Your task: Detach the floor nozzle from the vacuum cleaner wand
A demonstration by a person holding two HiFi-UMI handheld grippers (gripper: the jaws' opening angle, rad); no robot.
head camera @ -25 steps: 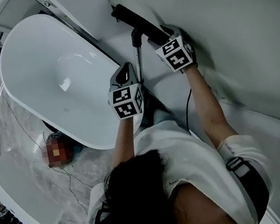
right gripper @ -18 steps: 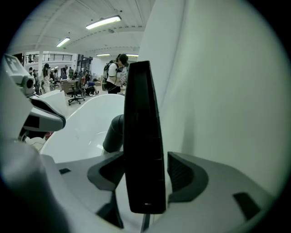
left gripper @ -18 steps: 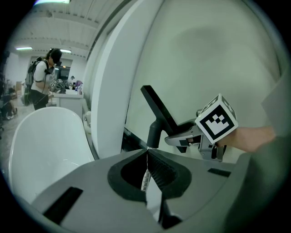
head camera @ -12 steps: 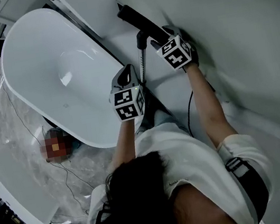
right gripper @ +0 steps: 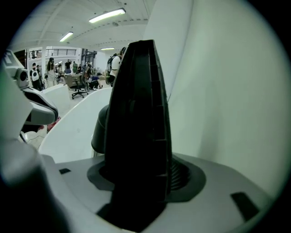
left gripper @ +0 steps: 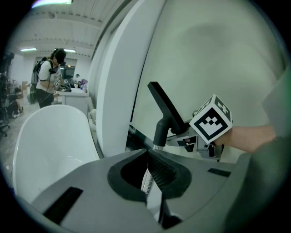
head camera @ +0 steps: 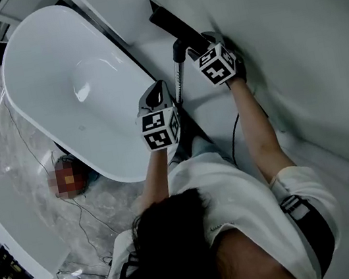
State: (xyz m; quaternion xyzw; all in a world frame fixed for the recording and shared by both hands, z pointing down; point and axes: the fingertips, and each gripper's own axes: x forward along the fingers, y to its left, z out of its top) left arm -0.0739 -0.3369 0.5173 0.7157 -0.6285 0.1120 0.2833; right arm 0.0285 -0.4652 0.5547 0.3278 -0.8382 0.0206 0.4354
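The black floor nozzle (head camera: 169, 23) leans against the white wall at the top of the head view. It joins the thin silver wand (head camera: 177, 83) at a black collar (left gripper: 160, 132). My right gripper (head camera: 197, 47) is shut on the nozzle (right gripper: 138, 123), which fills the space between its jaws (right gripper: 141, 177). Below it, my left gripper (head camera: 157, 95) is shut on the wand (left gripper: 146, 182), with the tube pinched against the ribbed pad (left gripper: 159, 170). The right gripper's marker cube (left gripper: 210, 123) shows just right of the collar. The rest of the wand is hidden under my arms.
A white oval bathtub (head camera: 59, 89) lies close on the left. A white wall panel (head camera: 290, 35) runs along the right. A black cable (head camera: 234, 138) trails beside my right arm and thin wires (head camera: 87, 214) cross the marble floor. People stand far off (left gripper: 47, 75).
The right gripper has tilted slightly with the nozzle in it. The left gripper has stayed on the wand. Both stay shut.
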